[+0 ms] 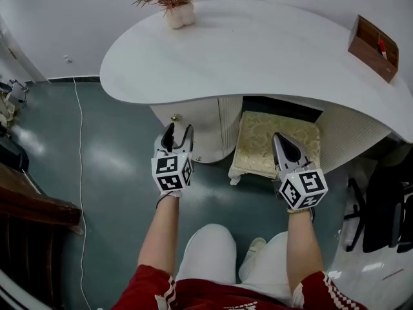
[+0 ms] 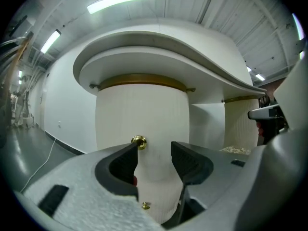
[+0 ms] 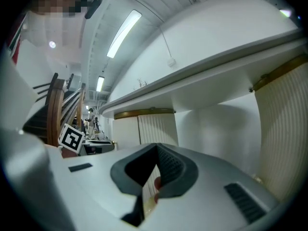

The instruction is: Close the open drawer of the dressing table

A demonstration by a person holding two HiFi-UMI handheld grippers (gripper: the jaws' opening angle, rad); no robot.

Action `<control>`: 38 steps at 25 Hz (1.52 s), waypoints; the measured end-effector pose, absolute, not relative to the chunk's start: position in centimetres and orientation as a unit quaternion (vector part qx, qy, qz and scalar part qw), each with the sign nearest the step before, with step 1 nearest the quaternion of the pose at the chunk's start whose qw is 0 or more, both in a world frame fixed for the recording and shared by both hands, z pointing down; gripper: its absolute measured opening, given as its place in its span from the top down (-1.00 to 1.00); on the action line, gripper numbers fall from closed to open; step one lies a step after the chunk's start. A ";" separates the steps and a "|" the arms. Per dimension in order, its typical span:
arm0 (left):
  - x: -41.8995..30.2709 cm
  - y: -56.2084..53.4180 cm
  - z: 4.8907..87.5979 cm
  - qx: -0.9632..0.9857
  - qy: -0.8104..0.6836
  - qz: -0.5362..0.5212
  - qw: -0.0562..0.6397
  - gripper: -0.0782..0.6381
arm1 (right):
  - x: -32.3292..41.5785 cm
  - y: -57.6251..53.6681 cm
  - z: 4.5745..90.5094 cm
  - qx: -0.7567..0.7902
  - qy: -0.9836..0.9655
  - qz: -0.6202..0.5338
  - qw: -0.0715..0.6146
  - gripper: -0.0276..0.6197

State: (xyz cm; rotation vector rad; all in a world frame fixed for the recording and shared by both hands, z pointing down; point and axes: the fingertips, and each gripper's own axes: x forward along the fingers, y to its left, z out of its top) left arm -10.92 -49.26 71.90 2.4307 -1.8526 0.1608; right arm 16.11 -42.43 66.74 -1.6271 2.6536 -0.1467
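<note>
Curved, ribbed white drawer front (image 2: 142, 112); round brass knob (image 2: 139, 141).

The left gripper (image 2: 154, 148) stood with its jaws apart and nothing gripped between them. Beyond the jaws was the rounded, ribbed white pedestal (image 2: 144, 109) of the dressing table (image 2: 159, 47), capped by a gold trim band (image 2: 144, 78). A brass knob (image 2: 139, 141) showed just beside the left jaw tip. A smaller knob (image 2: 145, 205) sat lower on the same front.
</note>
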 end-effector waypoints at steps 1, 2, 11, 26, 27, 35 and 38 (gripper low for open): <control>-10.9 -48.8 71.3 0.794 -0.604 0.062 0.040 0.15 | 15.8 -41.8 66.1 -0.517 0.854 -0.054 0.008 0.90; -10.9 -48.2 70.8 0.793 -0.604 0.069 0.043 0.15 | 15.4 -41.1 65.3 -0.512 0.857 -0.060 0.003 0.90; -9.5 -41.6 63.7 0.810 -0.559 0.168 0.059 0.16 | 14.5 -35.7 54.7 -0.502 0.854 -0.127 -0.050 0.90; -8.2 -28.4 44.0 0.835 -0.509 0.175 0.113 0.23 | 15.5 -26.4 35.1 -0.510 0.841 -0.155 -0.095 0.90; -8.2 -27.4 43.0 0.839 -0.502 0.174 0.116 0.23 | 15.5 -25.4 34.3 -0.512 0.839 -0.157 -0.096 0.90; -9.7 -21.7 34.2 0.864 -0.475 0.110 0.125 0.23 | 12.4 -19.4 28.6 -0.506 0.846 -0.146 -0.081 0.90; -10.2 -19.8 30.8 0.876 -0.460 0.084 0.115 0.25 | 11.3 -17.6 26.4 -0.521 0.840 -0.140 -0.061 0.90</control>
